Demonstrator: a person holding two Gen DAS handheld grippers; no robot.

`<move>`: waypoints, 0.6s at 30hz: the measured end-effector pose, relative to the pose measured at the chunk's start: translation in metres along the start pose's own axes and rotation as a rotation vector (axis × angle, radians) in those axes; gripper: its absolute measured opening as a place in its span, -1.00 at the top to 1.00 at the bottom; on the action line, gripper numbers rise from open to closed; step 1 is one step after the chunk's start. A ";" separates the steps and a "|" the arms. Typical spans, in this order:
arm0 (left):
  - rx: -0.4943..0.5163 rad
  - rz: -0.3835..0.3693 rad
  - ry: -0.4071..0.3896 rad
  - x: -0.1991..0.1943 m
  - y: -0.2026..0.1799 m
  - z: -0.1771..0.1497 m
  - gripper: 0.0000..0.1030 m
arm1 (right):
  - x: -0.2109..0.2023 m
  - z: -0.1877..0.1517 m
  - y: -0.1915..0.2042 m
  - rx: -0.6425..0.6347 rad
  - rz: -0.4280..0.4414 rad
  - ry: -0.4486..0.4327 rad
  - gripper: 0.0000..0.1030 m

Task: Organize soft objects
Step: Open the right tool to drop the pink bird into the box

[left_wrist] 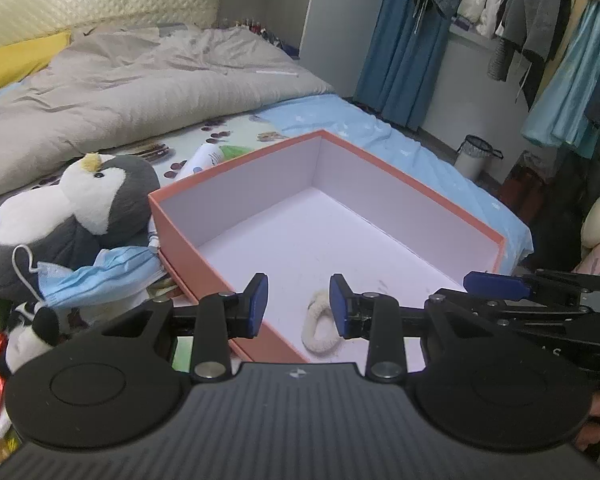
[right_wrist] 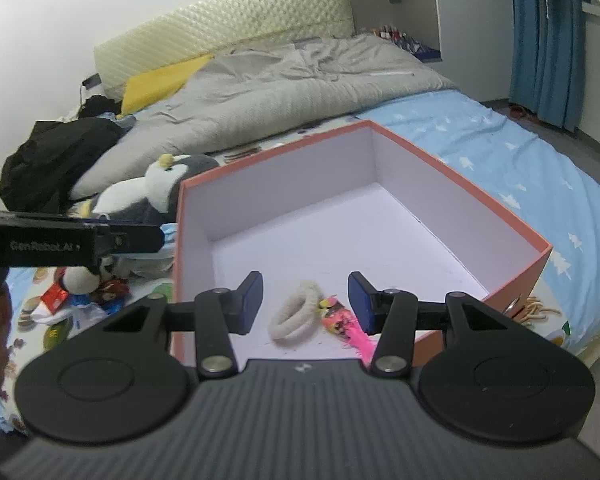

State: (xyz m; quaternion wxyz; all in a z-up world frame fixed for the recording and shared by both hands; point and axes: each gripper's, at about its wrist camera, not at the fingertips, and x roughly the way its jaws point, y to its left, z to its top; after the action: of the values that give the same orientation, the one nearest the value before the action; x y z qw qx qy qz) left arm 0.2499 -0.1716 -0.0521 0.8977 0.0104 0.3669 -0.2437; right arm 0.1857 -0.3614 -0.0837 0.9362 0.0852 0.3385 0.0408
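Bedroom, bed with blue sheet carrying an orange box (left_wrist: pixel 172 216). We see both grippers part-open and empty above its near end, where a white scrunchie (right_wrist: pixel 296 314) and pink toy (right_wrist: pixel 342 320) lie. Remaining soft items, penguin plush (left_wrist: pixel 80 208) and face mask (left_wrist: pixel 96 276), lie at ten o'clock of the left gripper (left_wrist: pixel 299 304), the nearer; right gripper (right_wrist: pixel 306 300) sits farther.

White scrunchie (left_wrist: pixel 320 326) in orange box (left_wrist: pixel 172 224); penguin plush (left_wrist: pixel 80 208), blue mask (left_wrist: pixel 96 276) beside.

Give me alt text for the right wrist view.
An open right claw hovers empty over an orange box on a bed, with a white hair tie and a pink toy lying inside. A plush penguin sits left of the box.
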 end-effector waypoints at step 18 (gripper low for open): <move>-0.079 0.071 -0.086 -0.086 -0.002 -0.059 0.24 | -0.060 -0.030 0.043 -0.048 0.057 -0.069 0.02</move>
State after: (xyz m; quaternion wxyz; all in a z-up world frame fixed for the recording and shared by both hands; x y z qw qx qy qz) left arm 0.1580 -0.1243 -0.0372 0.9204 -0.0223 0.3368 -0.1974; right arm 0.1191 -0.3237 -0.0609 0.9475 0.0738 0.3025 0.0727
